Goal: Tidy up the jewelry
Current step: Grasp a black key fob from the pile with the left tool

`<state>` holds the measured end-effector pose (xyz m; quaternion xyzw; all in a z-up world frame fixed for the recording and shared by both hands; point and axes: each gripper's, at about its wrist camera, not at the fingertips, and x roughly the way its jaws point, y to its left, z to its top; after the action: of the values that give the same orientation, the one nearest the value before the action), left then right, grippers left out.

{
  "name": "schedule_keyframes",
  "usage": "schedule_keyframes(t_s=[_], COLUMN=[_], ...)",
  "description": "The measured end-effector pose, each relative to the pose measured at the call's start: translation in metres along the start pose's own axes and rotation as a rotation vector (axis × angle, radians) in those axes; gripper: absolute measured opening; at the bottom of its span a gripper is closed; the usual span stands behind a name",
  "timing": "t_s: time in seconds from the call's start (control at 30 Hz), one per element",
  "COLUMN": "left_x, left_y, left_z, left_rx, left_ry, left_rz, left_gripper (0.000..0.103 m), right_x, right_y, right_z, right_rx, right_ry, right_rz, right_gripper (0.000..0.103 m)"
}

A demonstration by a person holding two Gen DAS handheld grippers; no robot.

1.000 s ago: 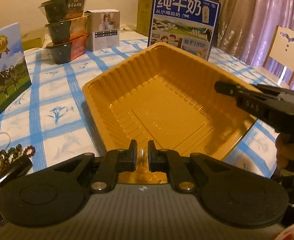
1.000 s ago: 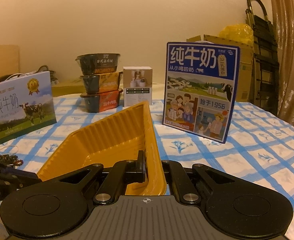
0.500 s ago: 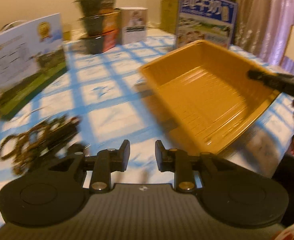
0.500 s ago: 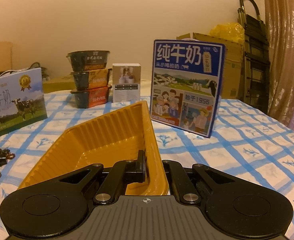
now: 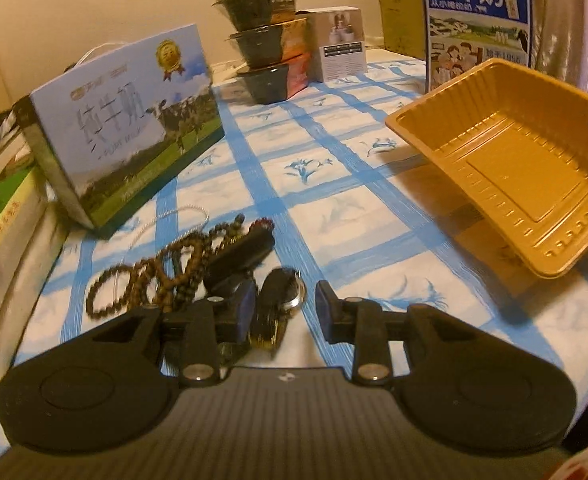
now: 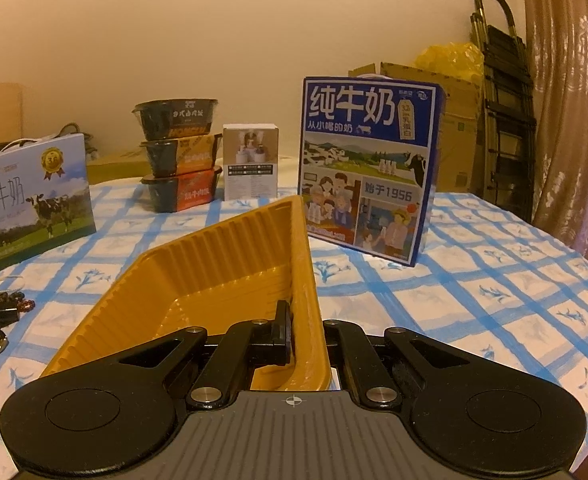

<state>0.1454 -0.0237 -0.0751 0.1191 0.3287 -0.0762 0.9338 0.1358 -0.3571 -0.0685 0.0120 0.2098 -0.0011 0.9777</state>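
Setting: table [image 5: 334, 216] under a blue-and-white checked cloth, crowded with milk cartons and stacked food bowls

Left tongs [image 5: 282, 312]: parted, jaws just widened, hovering low over the jewelry pile, nothing clamped; a round metal-rimmed wristwatch [image 5: 280, 296] lying between the tips, untouched as far as visible

Right tongs [image 6: 304, 334]: clenched on the near rim of a shallow ribbed orange plastic tray [image 6: 222, 276], tilting it up off the cloth

Jewelry: strands of dark brown wooden beads [image 5: 154, 272] tangled beside a slim black oblong case [image 5: 240, 254] and a thin pale cord [image 5: 182, 214], heaped at the table's left edge, well apart from the tray

Handling: beads likely limp and light, apt to trail and snag when lifted, best pinched where strands bunch; watch probably heavier, smooth and slippery at the case, safer gripped across the band; exact band shape blurred

Tray: thin, flexible, empty, likely to buckle under a hard squeeze
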Motion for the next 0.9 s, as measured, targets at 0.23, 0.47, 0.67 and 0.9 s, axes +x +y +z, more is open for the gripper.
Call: schedule_keyframes(t_s=[0.23,0.47,0.67,0.9], left_x=[0.031,0.026,0.022,0.032], left_y=[-0.006,-0.005,-0.010,-0.004], left_z=[0.005,0.009,0.008,0.005], left_rx=[0.062,0.030,0.015,0.003], left_ry=[0.046,0.041,0.056,0.101], left_rz=[0.005,-0.012,-0.024,0.020], left_gripper=[0.028,0.012,0.020,0.020], right_x=[-0.003,-0.001,0.000,0.001], right_y=[0.000,-0.001,-0.001,-0.001], right_z=[-0.002,-0.003,-0.003,-0.003], right_rx=[0.004,0.011,0.012,0.012], right_ry=[0.006,0.010,0.013,0.013], right_rz=[-0.002,-0.004,-0.003,-0.004], right_gripper=[0.005,0.005,0.005,0.005])
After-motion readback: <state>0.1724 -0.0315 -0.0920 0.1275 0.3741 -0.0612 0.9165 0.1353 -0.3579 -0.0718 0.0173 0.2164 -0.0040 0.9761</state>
